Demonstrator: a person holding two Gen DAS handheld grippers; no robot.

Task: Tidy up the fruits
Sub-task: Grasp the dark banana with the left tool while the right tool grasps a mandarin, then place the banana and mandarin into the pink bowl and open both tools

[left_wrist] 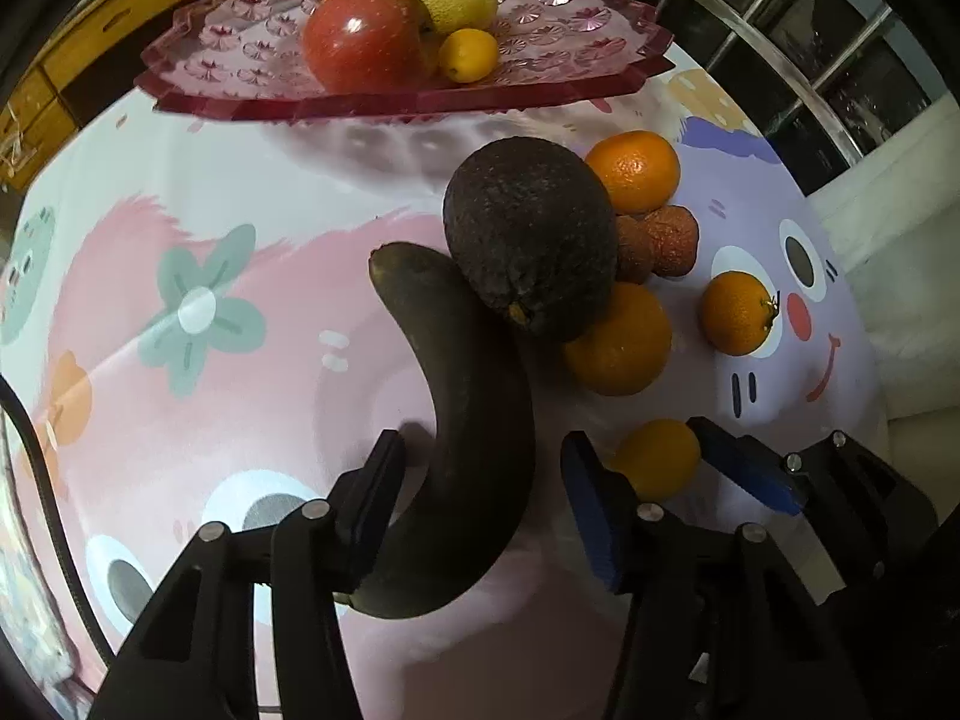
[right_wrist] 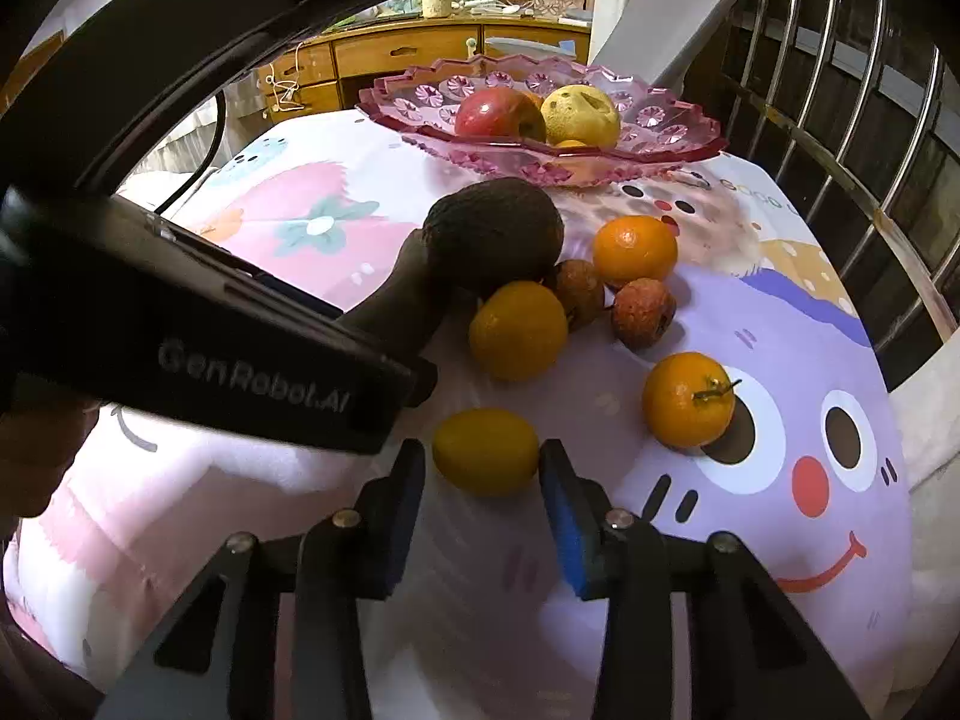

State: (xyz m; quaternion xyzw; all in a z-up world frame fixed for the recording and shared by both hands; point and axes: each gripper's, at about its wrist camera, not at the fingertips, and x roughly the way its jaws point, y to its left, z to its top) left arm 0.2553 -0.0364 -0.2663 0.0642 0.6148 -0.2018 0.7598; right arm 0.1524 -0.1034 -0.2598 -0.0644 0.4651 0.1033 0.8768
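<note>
Jaws, left gripper (left_wrist: 483, 498): your spread fingers straddle the dark banana (left_wrist: 462, 438).
Jaws, right gripper (right_wrist: 482, 486): parted, low, flanking the kumquat (right_wrist: 486, 451).

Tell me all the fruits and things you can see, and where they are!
glass dish: one, pink, far end of table
apple: one, red, in dish
pear: one, yellow, in dish beside apple
avocado: one, dark, resting against banana
banana: one, blackened, between left gripper's fingers
oranges: three, orange, on tablecloth
lychees: two, brownish red, between the oranges
kumquats: two, yellow-orange, one on the cloth, one in dish
tablecloth: one, cartoon print
left gripper: open around banana
right gripper: open around kumquat
</note>
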